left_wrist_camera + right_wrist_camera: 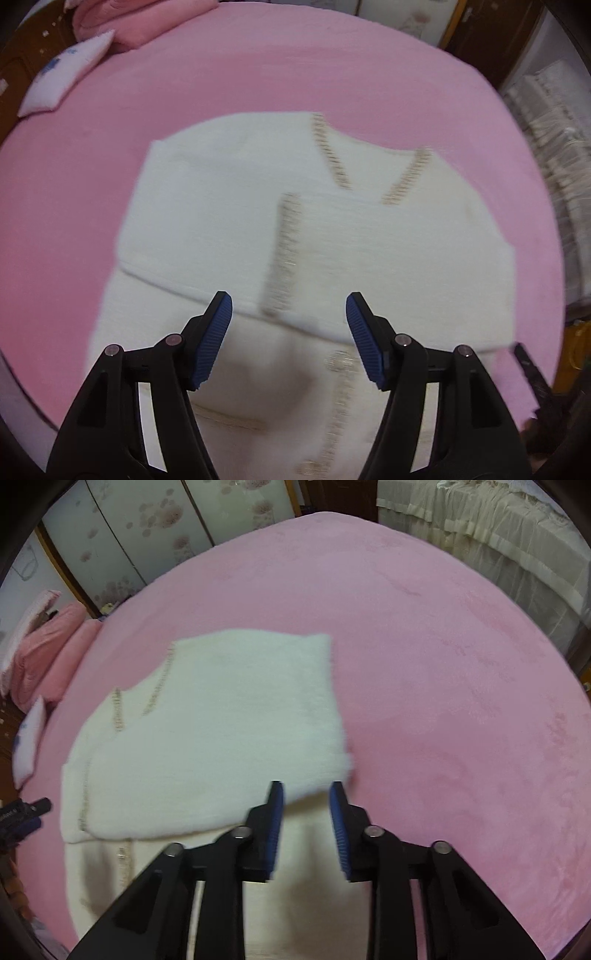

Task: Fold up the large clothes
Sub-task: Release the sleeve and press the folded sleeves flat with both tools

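Mid-fold: white cardigan [314,236] lay flat on pink bed [258,74], sleeves already crossed over chest, just ahead of both tools. Left gripper [288,339] gaped wide, empty. Right gripper [306,830] part open, empty, above the cloth. Next probably: grab hem, fold up.

White cardigan [369,240], beige trim, partly folded, flat
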`<state>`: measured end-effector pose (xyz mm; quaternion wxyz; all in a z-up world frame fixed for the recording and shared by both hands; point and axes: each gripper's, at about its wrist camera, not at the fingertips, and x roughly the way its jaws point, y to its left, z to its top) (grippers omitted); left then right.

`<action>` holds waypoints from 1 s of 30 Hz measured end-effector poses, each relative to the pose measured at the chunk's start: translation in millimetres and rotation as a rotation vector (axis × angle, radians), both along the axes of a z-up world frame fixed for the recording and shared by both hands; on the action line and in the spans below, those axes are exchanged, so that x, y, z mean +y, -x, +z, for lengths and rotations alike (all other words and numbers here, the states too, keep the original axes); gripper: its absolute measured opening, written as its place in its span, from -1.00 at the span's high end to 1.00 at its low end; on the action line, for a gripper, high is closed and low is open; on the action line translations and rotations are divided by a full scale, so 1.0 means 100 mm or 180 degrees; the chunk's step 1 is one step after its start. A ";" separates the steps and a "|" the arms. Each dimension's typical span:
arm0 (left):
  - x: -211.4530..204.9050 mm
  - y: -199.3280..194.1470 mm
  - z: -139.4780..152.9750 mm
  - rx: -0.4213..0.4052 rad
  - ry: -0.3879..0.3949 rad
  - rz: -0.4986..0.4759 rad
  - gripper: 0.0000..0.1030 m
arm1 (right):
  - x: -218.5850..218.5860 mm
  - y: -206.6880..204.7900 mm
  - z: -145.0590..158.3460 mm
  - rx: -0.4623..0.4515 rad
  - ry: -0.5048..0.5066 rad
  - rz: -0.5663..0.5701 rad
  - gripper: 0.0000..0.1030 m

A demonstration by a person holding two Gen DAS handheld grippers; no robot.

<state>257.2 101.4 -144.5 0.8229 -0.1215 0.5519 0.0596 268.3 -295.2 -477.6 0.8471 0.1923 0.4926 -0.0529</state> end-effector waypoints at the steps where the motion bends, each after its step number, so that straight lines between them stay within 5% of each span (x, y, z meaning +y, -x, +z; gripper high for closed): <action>1: -0.08 0.00 -0.02 -0.0039 0.0103 -0.0041 -0.05 | 0.10 -0.06 -0.02 0.0004 -0.0202 -0.0002 0.75; 2: -0.18 0.00 -0.08 -0.0049 0.0168 -0.0091 0.12 | 0.19 -0.11 -0.10 0.0021 -0.0550 -0.0002 0.79; 4: -0.45 -0.07 -0.25 0.0211 0.0068 -0.0172 1.00 | 0.43 -0.22 -0.27 0.0122 -0.0945 0.0072 0.98; 7: -0.69 -0.15 -0.47 0.0399 0.0063 -0.0221 1.00 | 0.83 -0.34 -0.43 0.0273 -0.0755 0.0423 0.98; 9: -0.77 -0.19 -0.59 0.0445 0.0197 -0.0269 1.00 | 0.98 -0.39 -0.54 0.0312 -0.0930 0.0575 0.98; 12: -0.80 -0.26 -0.85 0.0771 -0.0264 -0.0242 1.00 | 1.05 -0.48 -0.64 0.0425 -0.1071 0.0776 0.98; 16: -0.59 -0.28 -0.92 0.0775 -0.0475 -0.0217 1.00 | 0.82 -0.51 -0.57 0.0387 -0.0332 0.0825 0.98; 18: -0.48 -0.24 -0.91 0.0753 -0.0856 -0.0212 1.00 | 0.54 -0.47 -0.56 0.0364 -0.0167 0.0716 1.00; 22: -0.30 -0.17 -0.90 0.0739 -0.0685 -0.0190 1.00 | 0.04 -0.22 -0.51 0.0216 -0.0280 0.0341 1.00; 25: -0.38 -0.12 -0.93 0.0797 -0.1135 -0.0255 1.00 | 0.22 -0.02 -0.27 -0.0058 0.0431 0.0490 1.00; 27: -0.41 -0.09 -0.88 0.0761 -0.1082 -0.0236 1.00 | 0.38 0.05 -0.19 -0.0122 0.0932 0.0573 0.96; 28: -0.45 -0.06 -0.81 0.0685 -0.0929 -0.0210 1.00 | 0.42 0.03 -0.15 -0.0130 0.0937 0.0584 0.94; 30: -0.53 -0.01 -0.68 0.0519 -0.0676 -0.0261 1.00 | 0.41 0.08 -0.14 -0.0151 0.0307 0.0667 0.94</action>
